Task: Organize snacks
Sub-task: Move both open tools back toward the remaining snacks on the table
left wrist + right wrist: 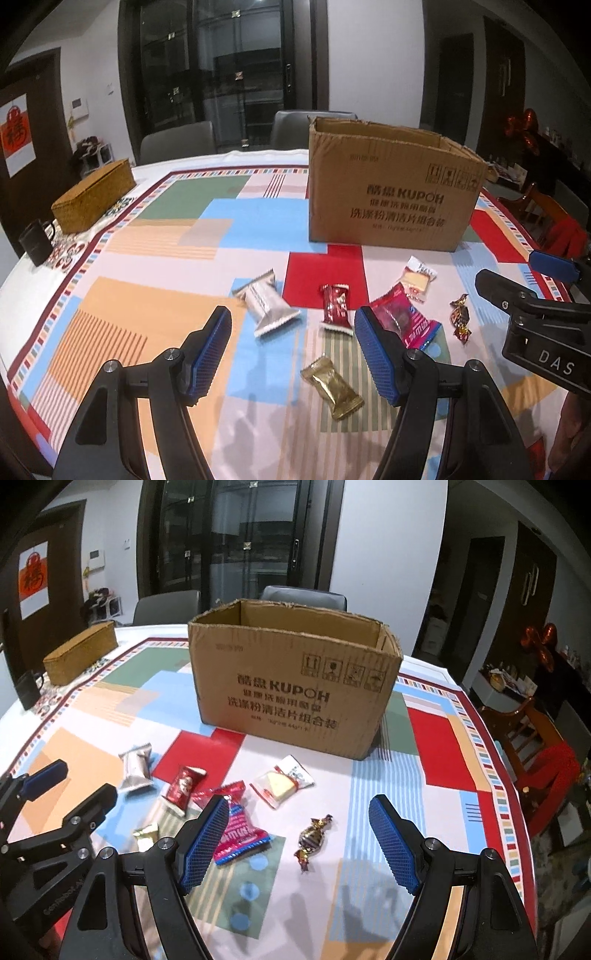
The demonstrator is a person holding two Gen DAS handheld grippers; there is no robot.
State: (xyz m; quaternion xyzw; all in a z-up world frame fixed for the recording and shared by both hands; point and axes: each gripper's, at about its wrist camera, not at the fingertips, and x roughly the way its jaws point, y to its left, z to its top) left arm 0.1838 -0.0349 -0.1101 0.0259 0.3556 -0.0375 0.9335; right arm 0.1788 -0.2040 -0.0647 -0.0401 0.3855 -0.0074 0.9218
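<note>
An open cardboard box (391,192) (295,686) stands on the patterned tablecloth. In front of it lie several snacks: a silver packet (265,302) (137,768), a dark red packet (335,308) (181,786), a gold packet (330,386) (147,835), a pink packet (406,317) (238,830), a clear packet with a yellow cake (417,280) (282,784), and a twisted candy (460,317) (312,840). My left gripper (291,332) (77,786) is open and empty above the silver, red and gold packets. My right gripper (299,819) (517,273) is open and empty above the candy.
A woven box (94,195) (79,651) and a black mug (35,240) (27,692) sit at the table's left edge. Grey chairs (177,142) stand behind the table. A wooden chair with a red cloth (543,753) is at the right.
</note>
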